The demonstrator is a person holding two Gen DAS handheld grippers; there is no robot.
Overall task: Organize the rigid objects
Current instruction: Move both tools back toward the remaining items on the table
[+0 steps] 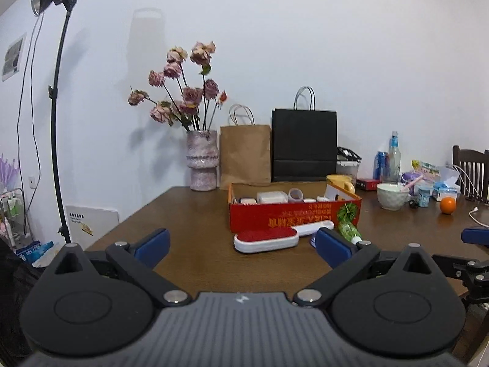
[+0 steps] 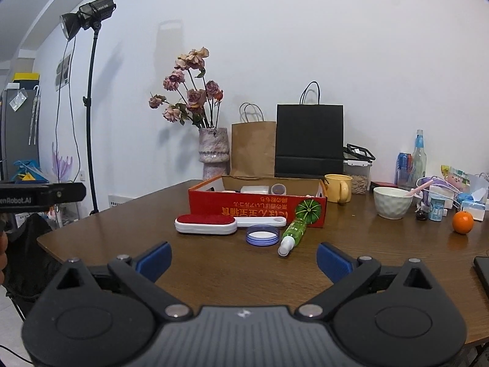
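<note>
left gripper [image 1: 243, 246] and right gripper [image 2: 244, 257] hover with jaws apart, empty, over the table's [image 2: 214, 272] near edge. ahead, left to right before the red box [image 2: 256, 208]: lint brush [image 2: 205, 224], round lid [image 2: 262, 235], green bottle [image 2: 292, 235].

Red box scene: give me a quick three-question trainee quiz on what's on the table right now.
1. True or false: the lint brush lies inside the red box.
2. Which lies on its side in front of the box? A) green bottle B) yellow mug C) white bowl
3. Fill in: both the left gripper and the right gripper are ____ and hold nothing.

Key: 1 false, it lies on the table in front of the box; 2 A; 3 open.
</note>
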